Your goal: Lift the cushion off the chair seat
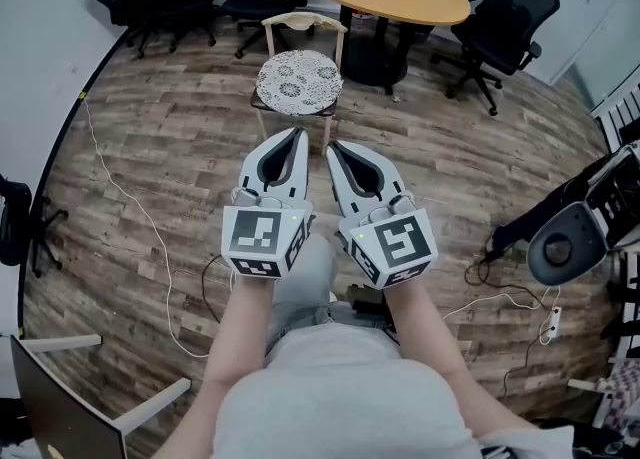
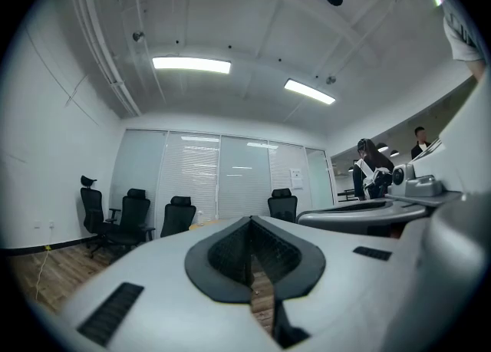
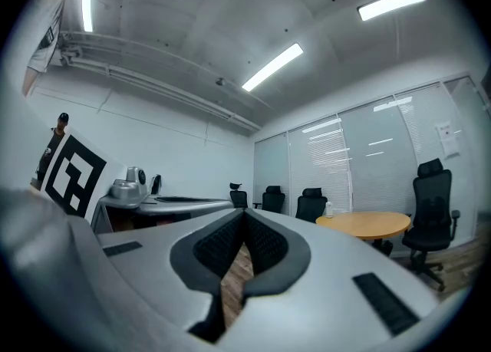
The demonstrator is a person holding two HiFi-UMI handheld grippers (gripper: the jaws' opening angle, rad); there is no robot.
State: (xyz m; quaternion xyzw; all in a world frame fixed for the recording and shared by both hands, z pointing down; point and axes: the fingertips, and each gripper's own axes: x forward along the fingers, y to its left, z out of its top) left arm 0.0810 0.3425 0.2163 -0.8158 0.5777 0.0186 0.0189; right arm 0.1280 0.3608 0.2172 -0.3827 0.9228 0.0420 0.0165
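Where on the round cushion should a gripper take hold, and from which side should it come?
Grip the near rim of the cushion, coming from the person's side. It lies flat on the seat, and the back of the chair blocks the far side. The left gripper and right gripper are shut, so they likely must open first.

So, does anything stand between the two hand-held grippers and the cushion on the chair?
Nothing visible does. In the head view only bare wooden floor shows between the left hand-held gripper, the right hand-held gripper and the cushion on the chair. Both are empty, jaws together.
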